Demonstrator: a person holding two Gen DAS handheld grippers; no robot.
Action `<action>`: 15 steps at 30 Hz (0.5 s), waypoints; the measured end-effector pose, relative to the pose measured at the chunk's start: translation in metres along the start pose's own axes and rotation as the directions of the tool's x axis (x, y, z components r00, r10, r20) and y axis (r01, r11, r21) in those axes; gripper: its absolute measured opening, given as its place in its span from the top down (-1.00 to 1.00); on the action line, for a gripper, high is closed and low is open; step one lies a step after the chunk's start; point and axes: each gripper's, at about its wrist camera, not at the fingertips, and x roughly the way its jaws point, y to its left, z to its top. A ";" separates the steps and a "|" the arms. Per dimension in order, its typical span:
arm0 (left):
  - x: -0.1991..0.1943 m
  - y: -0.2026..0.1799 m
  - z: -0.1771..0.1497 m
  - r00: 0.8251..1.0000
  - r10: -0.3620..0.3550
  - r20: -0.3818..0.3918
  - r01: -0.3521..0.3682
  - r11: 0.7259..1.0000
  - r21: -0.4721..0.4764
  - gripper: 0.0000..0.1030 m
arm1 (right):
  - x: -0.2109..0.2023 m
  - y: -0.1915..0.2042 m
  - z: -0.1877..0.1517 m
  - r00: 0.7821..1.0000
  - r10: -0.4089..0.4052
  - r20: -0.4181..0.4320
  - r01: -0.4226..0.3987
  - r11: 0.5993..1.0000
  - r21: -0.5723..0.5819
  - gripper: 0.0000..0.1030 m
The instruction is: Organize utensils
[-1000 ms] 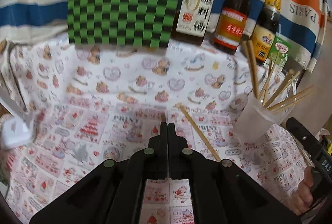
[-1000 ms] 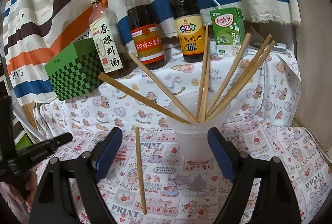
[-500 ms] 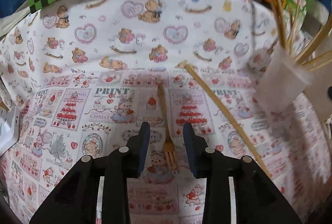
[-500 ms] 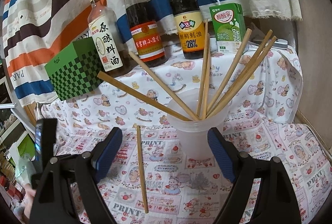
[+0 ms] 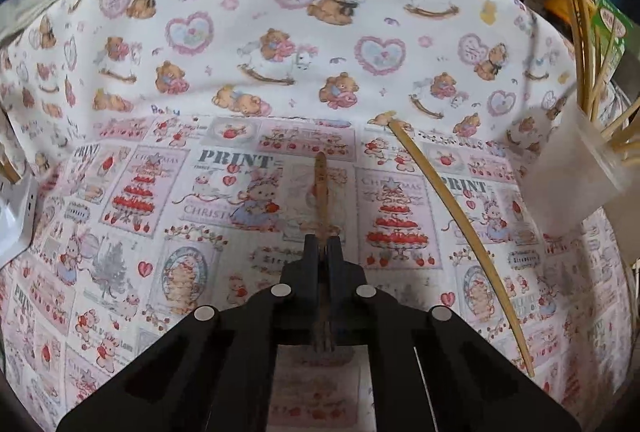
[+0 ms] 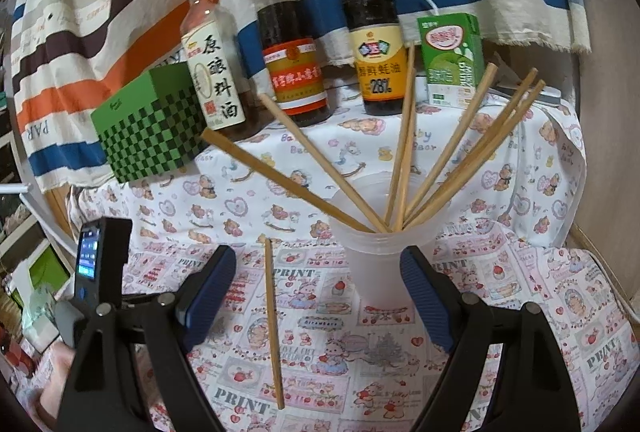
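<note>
Clamping the small wooden fork (image 5: 321, 188) mid-tabletop, the left gripper (image 5: 322, 246) readies it for the cup (image 6: 378, 252); right gripper (image 6: 318, 292) gapes empty.

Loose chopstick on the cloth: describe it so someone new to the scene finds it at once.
Find the clear cup full of fanned-out chopsticks, standing on the patterned tablecloth in front of the three bottles. Just left of the cup, between the right gripper's open blue pads, one chopstick lies flat on the cloth. It is the only chopstick outside the cup.
</note>
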 end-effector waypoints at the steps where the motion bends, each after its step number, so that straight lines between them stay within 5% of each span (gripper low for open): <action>1: -0.002 0.002 0.000 1.000 -0.005 0.001 0.005 1.000 -0.006 0.95 | 0.000 0.002 -0.001 1.000 0.012 -0.008 -0.012 1.000 -0.006 -0.61; 8: -0.056 0.004 0.002 0.987 -0.098 0.130 0.100 0.995 -0.009 0.96 | 0.019 0.031 -0.015 0.974 0.127 -0.189 -0.150 0.982 -0.113 -0.59; 15: -0.106 0.009 0.004 0.951 -0.169 0.260 0.176 0.984 -0.003 1.00 | 0.052 0.045 -0.040 0.927 0.087 -0.365 -0.161 0.971 -0.177 0.05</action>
